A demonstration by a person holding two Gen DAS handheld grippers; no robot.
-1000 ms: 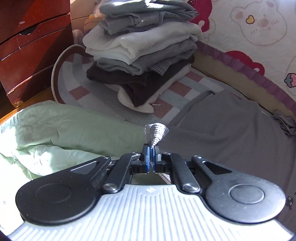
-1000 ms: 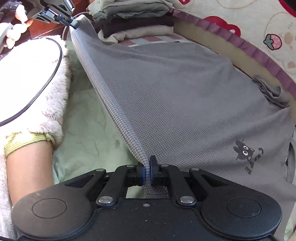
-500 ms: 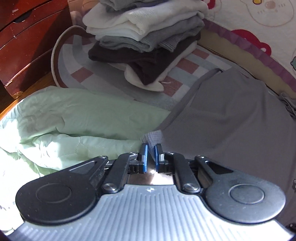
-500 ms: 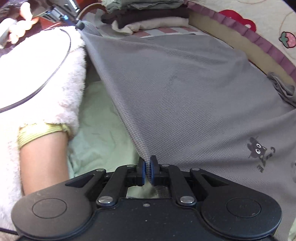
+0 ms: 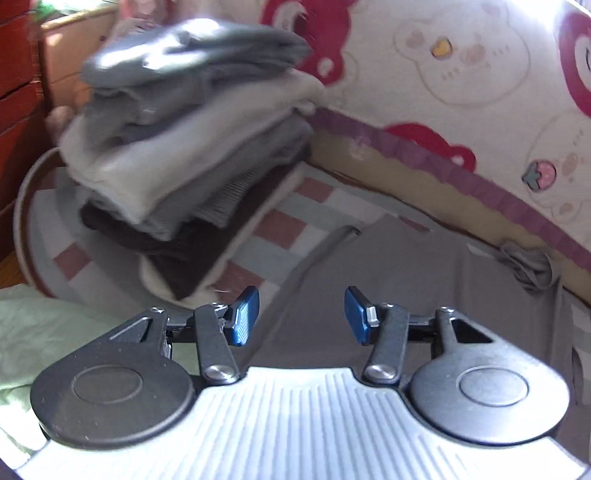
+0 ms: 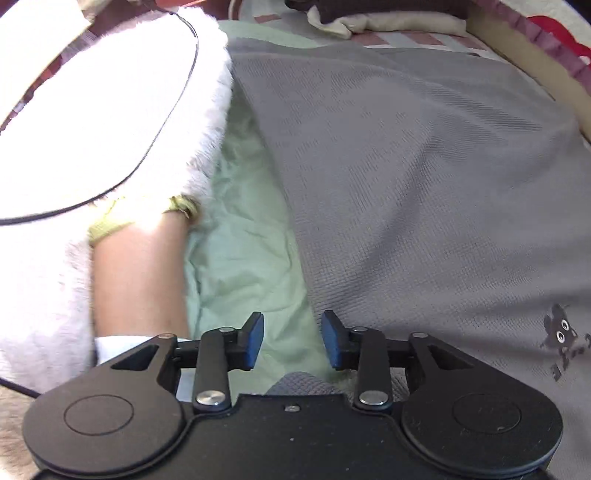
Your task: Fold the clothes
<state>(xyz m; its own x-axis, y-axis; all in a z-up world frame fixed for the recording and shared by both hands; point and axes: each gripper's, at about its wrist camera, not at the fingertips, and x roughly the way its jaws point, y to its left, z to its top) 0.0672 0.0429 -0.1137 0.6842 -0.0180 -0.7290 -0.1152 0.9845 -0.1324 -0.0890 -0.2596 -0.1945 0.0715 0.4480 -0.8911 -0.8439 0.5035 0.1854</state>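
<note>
Both hand-held grippers, left [image 5: 301, 315] and right [image 6: 292, 339], are opening, having dropped the grey garment [image 6: 424, 166].

Passage toward the back is being blocked by a tall stack of folded grey, white and dark clothes [image 5: 192, 147], while the flat grey waffle-knit garment [image 6: 406, 184] is being left unobstructed above.

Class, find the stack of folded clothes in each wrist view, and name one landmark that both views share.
Left wrist view: the stack of folded clothes fills the upper left, blurred.
Right wrist view: only its bottom layers show, at the top edge.
Shared landmark: the grey garment spread flat.
</note>
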